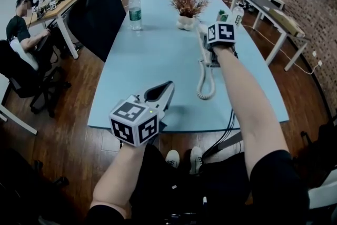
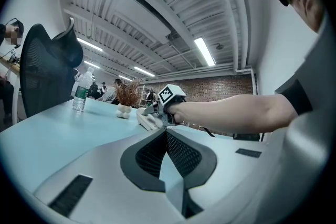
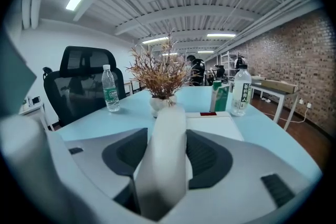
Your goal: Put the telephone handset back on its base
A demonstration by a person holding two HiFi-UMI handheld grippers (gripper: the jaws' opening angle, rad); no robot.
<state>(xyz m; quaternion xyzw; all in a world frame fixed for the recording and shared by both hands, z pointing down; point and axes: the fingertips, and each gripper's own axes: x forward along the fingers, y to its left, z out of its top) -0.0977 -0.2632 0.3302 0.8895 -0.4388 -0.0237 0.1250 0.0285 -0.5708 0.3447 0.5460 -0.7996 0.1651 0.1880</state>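
The white telephone handset [image 3: 168, 155] lies lengthwise between the jaws of my right gripper [image 3: 167, 131], over the white base [image 3: 216, 126]. The jaws stand wide, and a thin light sliver shows beside the right pad, so the pads do not seem to press on the handset. In the head view the right gripper [image 1: 206, 42] is over the base [image 1: 210, 60] at mid-table, and the coiled cord [image 1: 204, 84] trails toward me. My left gripper [image 1: 166, 86] rests near the table's front edge with its jaws together and nothing in them; from there it [image 2: 167, 131] looks toward the right hand.
A dried plant in a white vase [image 1: 187, 8] stands just beyond the base. A water bottle [image 1: 135, 10] is at the far left, a green carton [image 3: 220, 97] and a second bottle [image 3: 240, 91] at the far right. A black chair [image 1: 97, 5] stands by the light blue table [image 1: 152, 55].
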